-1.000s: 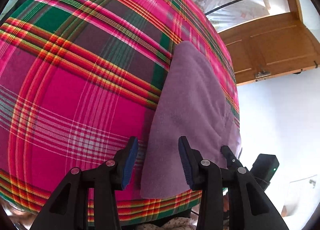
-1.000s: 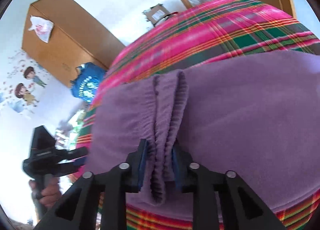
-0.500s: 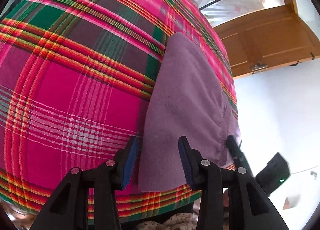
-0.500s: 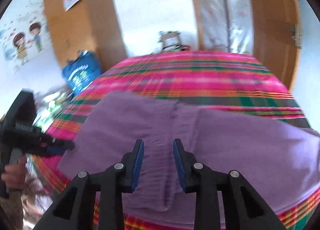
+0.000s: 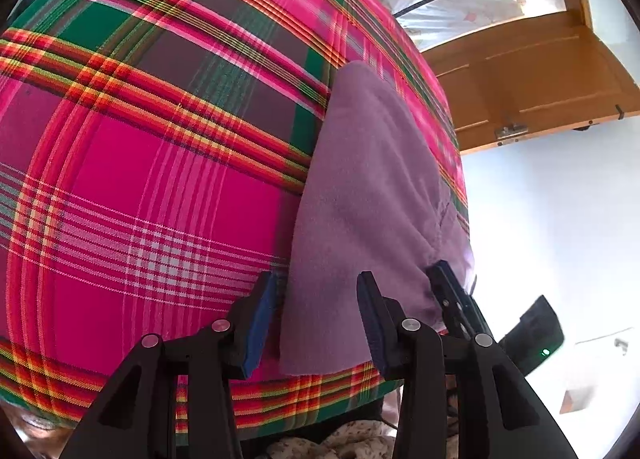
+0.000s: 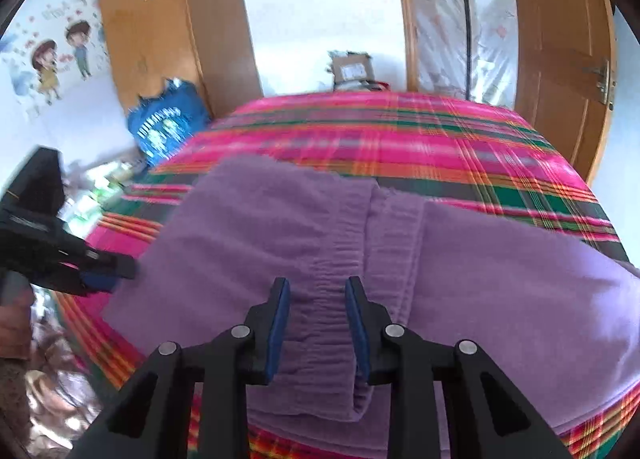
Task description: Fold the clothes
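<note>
A purple fleece garment (image 5: pixel 368 195) lies flat on the pink plaid bed cover (image 5: pixel 152 163) near the bed's front edge. My left gripper (image 5: pixel 316 299) is open, hovering over the garment's near corner. In the right wrist view the garment (image 6: pixel 500 283) shows its ribbed elastic waistband (image 6: pixel 332 287) folded toward me. My right gripper (image 6: pixel 318 301) is open, its fingers either side of the waistband, not clamping it. The left gripper (image 6: pixel 100 271) shows at the left of that view; the right gripper (image 5: pixel 452 291) shows at the garment's right edge in the left wrist view.
A wooden door (image 6: pixel 560 59) stands right of the bed, a wooden wardrobe (image 6: pixel 160 31) left. A blue bag (image 6: pixel 168 127) sits beside the bed, a cardboard box (image 6: pixel 352 67) beyond its far end. Plaid cover (image 6: pixel 400 131) stretches beyond the garment.
My right gripper let go of the waistband, opened and pulled back and up. The garment now lies flat. My left gripper stayed open over the garment's corner.
</note>
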Tool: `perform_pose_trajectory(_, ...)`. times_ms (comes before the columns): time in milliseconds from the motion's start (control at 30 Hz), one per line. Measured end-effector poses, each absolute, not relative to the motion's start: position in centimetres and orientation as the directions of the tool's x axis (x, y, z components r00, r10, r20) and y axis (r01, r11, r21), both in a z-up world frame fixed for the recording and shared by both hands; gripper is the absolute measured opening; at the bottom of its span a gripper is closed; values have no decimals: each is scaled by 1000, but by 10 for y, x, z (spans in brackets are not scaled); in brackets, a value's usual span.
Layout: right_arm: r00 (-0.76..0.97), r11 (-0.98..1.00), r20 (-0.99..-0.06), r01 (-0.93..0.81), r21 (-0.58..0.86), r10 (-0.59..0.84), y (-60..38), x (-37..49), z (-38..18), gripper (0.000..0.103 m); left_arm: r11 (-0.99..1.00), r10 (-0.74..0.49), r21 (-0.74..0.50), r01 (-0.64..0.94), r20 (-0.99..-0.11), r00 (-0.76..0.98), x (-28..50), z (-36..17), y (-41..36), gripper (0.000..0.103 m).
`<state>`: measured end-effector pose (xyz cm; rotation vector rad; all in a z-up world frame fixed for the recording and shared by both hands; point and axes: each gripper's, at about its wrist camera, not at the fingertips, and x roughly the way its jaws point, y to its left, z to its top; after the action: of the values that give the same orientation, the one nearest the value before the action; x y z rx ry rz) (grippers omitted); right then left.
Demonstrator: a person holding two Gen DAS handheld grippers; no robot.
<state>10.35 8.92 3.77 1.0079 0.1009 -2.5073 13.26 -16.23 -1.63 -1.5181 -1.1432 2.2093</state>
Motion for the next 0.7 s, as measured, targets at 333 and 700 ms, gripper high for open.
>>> perform_pose_trajectory(333,-646,-839,-603,539,75,-468,63,139,57,27,-648,610,-726,229,-675,-416,127,-21,-165,43)
perform_pose_trajectory(700,-443,-605,-651,796,32,-617,-7,194,41,49,-620,655,-751,228,-655,-377,110,-23,-164,43)
